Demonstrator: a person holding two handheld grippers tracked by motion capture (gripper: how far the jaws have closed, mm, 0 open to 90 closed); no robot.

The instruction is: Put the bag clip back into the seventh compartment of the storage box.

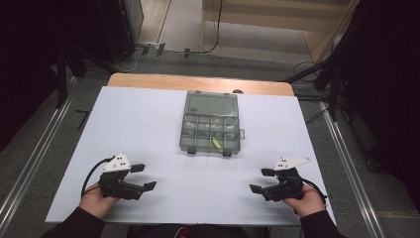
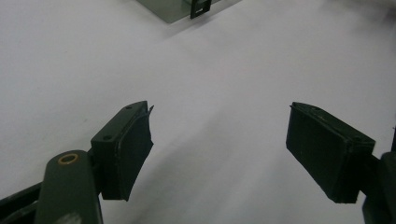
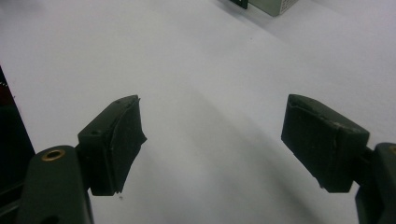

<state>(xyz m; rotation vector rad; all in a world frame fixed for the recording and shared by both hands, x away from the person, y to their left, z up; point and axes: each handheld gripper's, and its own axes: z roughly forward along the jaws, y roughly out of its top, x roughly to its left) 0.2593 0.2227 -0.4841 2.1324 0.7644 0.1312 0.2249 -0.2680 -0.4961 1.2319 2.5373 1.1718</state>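
The box (image 1: 211, 124), lid shut, sits at the middle of the white sheet (image 1: 148, 114). The left gripper (image 1: 143, 177) rests near the sheet's front edge, left of the box and well apart from it, jaws wide and empty. The right gripper (image 1: 261, 180) sits likewise right of the box, jaws wide and empty.
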